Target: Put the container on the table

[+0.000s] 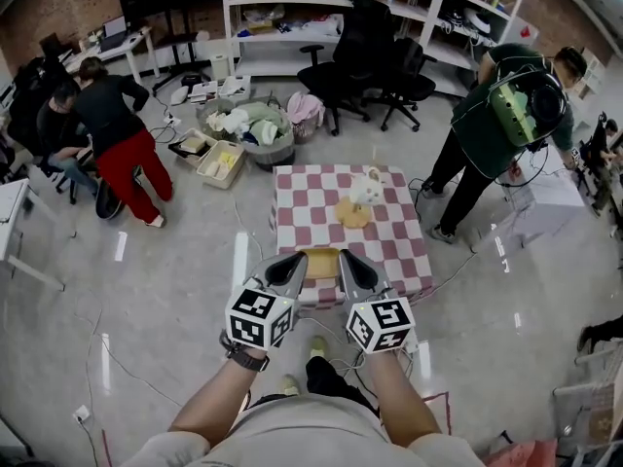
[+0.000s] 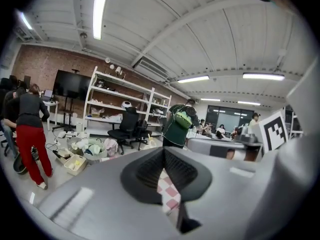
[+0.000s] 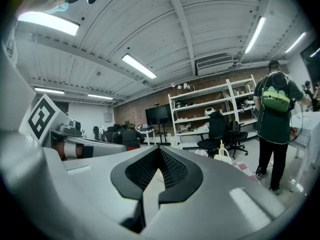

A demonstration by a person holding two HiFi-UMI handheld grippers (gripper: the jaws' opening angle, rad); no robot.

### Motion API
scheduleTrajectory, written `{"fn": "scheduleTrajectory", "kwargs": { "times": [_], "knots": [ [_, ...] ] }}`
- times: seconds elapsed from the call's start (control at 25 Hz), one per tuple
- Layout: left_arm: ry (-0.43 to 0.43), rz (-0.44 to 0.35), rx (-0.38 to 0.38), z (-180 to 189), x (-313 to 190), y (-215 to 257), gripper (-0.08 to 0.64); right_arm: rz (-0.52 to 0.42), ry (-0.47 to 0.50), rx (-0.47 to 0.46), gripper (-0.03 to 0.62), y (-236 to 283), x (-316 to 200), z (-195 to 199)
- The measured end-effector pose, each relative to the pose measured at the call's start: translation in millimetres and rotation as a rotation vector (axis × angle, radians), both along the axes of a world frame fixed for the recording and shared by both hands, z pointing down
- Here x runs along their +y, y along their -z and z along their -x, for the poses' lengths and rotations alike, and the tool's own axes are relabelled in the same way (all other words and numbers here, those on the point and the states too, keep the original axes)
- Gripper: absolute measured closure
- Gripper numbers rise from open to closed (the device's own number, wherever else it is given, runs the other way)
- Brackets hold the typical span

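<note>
A shallow tan container [image 1: 321, 263] hangs between my two grippers at the near edge of the table [image 1: 302, 212], which wears a red-and-white checked cloth. My left gripper [image 1: 292, 264] holds the container's left side and my right gripper [image 1: 348, 261] holds its right side. In the left gripper view the jaws [image 2: 167, 184] stand almost together, and a sliver of checked cloth [image 2: 169, 191] shows through the slit. In the right gripper view the jaws [image 3: 152, 184] close on a thin pale strip. The rest of the container is hidden in both gripper views.
A white jug [image 1: 368, 188] and a flat tan round thing [image 1: 352, 214] sit on the table's far half. A person in green [image 1: 496, 134] stands right of the table. A laundry basket [image 1: 255, 129], office chairs [image 1: 355, 61] and seated people [image 1: 117, 144] lie beyond. Cables cross the floor.
</note>
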State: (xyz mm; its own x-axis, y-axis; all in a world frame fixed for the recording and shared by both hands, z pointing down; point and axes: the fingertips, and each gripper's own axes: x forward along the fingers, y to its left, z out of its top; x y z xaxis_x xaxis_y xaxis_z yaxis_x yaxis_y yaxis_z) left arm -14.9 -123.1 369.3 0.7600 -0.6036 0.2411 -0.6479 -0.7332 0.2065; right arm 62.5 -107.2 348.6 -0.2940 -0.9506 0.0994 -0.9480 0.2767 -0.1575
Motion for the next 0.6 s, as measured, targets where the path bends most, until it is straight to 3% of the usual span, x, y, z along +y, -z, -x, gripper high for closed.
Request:
{"fn": "scheduleTrajectory", "kwargs": {
  "times": [0.6],
  "knots": [
    [0.038,-0.13,0.071,19.9,21.0,69.0,0.554,-0.119,0.009,0.029,0.583,66.8,16.3,6.2]
  ]
}}
